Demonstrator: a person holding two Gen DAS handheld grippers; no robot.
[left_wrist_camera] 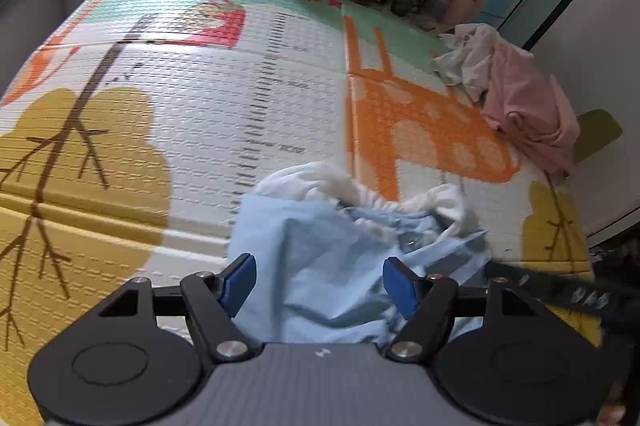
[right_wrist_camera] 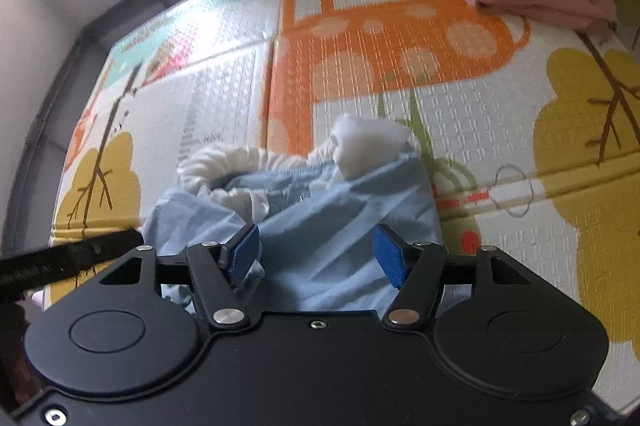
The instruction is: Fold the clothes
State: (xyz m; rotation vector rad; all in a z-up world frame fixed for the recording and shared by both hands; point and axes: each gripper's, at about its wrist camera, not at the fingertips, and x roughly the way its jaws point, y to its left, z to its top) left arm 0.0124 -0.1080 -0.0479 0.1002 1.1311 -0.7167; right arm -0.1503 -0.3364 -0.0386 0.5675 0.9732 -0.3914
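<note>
Blue garment [left_wrist_camera: 320, 258] under both spread grippers [left_wrist_camera: 319, 282] — (crumpled).

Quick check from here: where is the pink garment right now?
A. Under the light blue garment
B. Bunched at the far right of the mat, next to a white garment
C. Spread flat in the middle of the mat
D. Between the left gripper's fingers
B: the pink garment lies bunched at the mat's far right, against a crumpled white garment, well away from both grippers.

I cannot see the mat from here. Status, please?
Left tongs and right tongs open, over crumpled light-blue garment with white lining. Nothing gripped. Pink cloth heap apart, far corner.
</note>
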